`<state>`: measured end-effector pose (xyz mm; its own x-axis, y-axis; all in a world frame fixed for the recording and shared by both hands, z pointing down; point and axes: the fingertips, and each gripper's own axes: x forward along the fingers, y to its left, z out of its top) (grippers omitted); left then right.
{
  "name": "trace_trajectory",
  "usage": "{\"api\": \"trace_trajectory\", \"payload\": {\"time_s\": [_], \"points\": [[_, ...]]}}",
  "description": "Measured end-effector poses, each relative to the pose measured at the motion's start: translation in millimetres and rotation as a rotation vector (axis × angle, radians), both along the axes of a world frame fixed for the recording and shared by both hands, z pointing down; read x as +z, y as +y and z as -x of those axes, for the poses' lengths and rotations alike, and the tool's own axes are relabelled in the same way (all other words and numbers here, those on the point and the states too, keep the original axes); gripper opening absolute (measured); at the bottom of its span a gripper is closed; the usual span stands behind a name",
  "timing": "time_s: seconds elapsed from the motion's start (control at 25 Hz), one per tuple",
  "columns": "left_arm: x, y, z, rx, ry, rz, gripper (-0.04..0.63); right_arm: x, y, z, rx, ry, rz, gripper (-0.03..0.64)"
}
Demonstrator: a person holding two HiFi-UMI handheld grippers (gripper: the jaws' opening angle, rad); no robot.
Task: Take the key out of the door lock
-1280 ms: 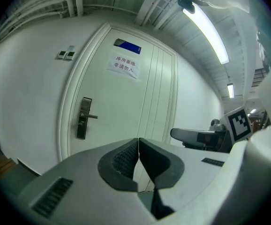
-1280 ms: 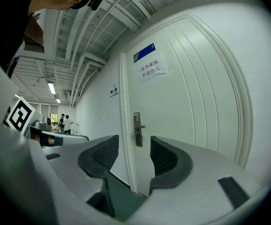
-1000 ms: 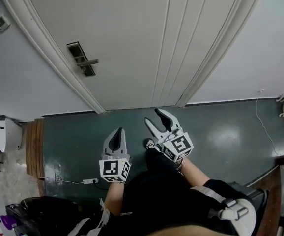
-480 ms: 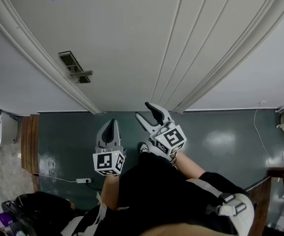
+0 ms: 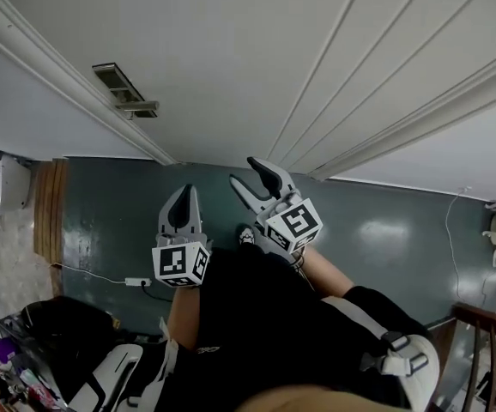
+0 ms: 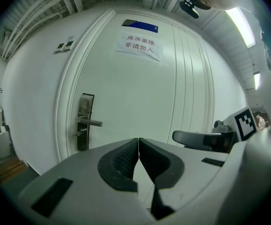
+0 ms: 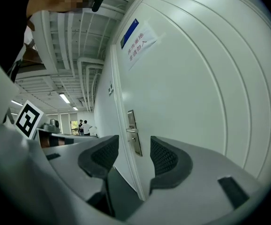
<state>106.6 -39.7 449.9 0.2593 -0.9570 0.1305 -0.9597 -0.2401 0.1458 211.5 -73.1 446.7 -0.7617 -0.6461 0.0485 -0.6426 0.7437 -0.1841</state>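
The white door [image 5: 257,50] carries a metal lock plate [image 5: 117,84] with a lever handle [image 5: 138,106]. In the left gripper view the lock plate [image 6: 84,121] shows a small key [image 6: 80,131] sticking out just under the handle [image 6: 92,122]. My left gripper [image 5: 182,194] is held low before the door, well short of the lock, jaws shut with nothing between them. My right gripper [image 5: 248,177] hovers beside it with jaws open and empty. The right gripper view has the lock plate [image 7: 134,137] far off between its fingers.
A paper notice [image 6: 138,46] and a blue sign [image 6: 140,26] hang on the door. Wall switches [image 6: 64,45] sit left of the frame. The floor [image 5: 385,230] is dark green, with a power strip [image 5: 132,281] and a white fixture [image 5: 3,183] at left. People [image 7: 84,127] stand far off.
The view has drawn nearer to the door and both grippers have risen slightly toward it. The left stays shut and the right stays open.
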Motion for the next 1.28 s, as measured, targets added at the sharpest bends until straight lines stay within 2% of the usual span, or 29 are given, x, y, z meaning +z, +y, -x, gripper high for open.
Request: {"api": "trace_trajectory", "payload": {"time_s": [0.4, 0.64, 0.88, 1.12, 1.28], "points": [[-1.1, -28.6, 26.6, -0.046, -0.023, 0.001, 0.025, 3.5, -33.1, 29.5, -0.051, -0.039, 0.018, 0.219], [3.7, -59.7, 52.6, -0.032, -0.02, 0.0, 0.025, 9.6, -62.9, 55.3, -0.045, -0.042, 0.025, 0.218], [11.9, -97.0, 96.0, 0.019, -0.023, 0.012, 0.025, 29.8, -101.2, 95.2, -0.009, -0.035, 0.073, 0.218], [14.6, -131.4, 169.7, 0.045, -0.017, 0.049, 0.025, 43.9, -121.9, 157.3, 0.013, -0.008, 0.14, 0.219], [18.1, -151.6, 207.2, 0.097, -0.012, 0.067, 0.025, 52.9, -132.5, 194.5, 0.052, -0.01, 0.193, 0.219]]}}
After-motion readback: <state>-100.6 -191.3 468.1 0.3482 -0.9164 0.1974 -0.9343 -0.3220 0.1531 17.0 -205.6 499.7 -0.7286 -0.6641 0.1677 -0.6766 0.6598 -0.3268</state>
